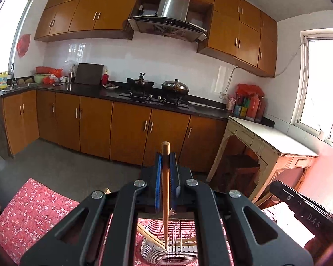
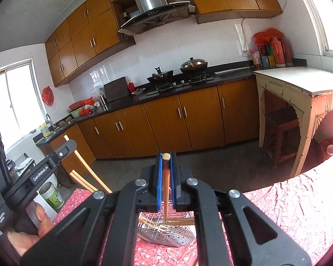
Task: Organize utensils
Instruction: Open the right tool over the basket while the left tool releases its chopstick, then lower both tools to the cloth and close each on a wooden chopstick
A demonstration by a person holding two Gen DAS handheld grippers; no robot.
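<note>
My left gripper is shut on a wooden chopstick, held upright with its lower tip inside the metal wire utensil basket below. My right gripper is shut on another wooden chopstick, also upright, its tip in the same basket. Several more chopsticks lie slanted in the basket; they also show in the right wrist view. The basket stands on a table with a red flowered cloth. The left gripper's body shows at the left of the right wrist view.
Kitchen counter with wooden cabinets runs across the back, with a stove and two pots. A worn side table stands at the right with a stool under it. A bucket sits on the floor by the table.
</note>
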